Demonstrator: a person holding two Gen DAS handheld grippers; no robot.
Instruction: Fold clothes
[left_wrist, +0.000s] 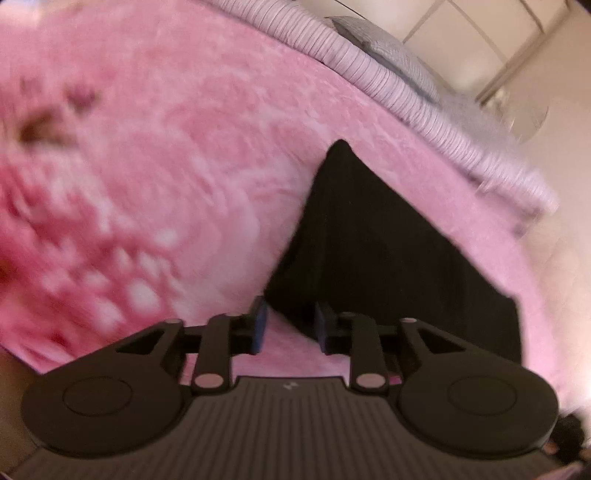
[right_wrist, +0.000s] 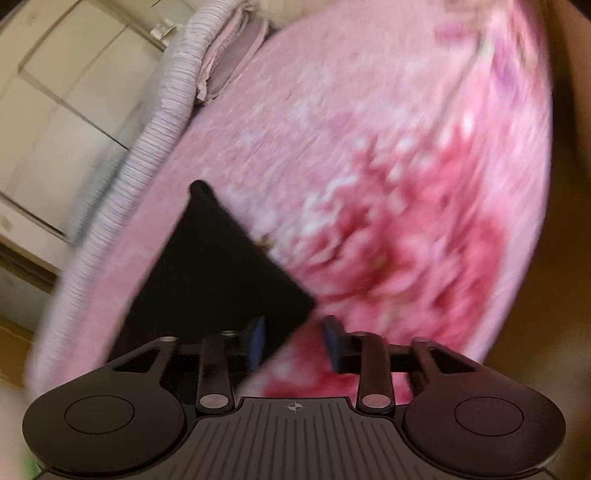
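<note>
A black folded garment (left_wrist: 376, 243) lies flat on a pink floral blanket (left_wrist: 166, 147). In the left wrist view my left gripper (left_wrist: 290, 325) is open, its blue pads at the garment's near left corner, with pink blanket showing between them. In the right wrist view the same black garment (right_wrist: 214, 273) lies left of centre. My right gripper (right_wrist: 295, 341) is open at the garment's near right corner, which reaches between the pads. Both views are motion-blurred.
The blanket (right_wrist: 369, 147) covers a bed with a ribbed lilac cover (left_wrist: 388, 81) along its far edge. A grey pillow (left_wrist: 391, 51) lies past it. White cupboards (right_wrist: 55, 110) stand beyond the bed.
</note>
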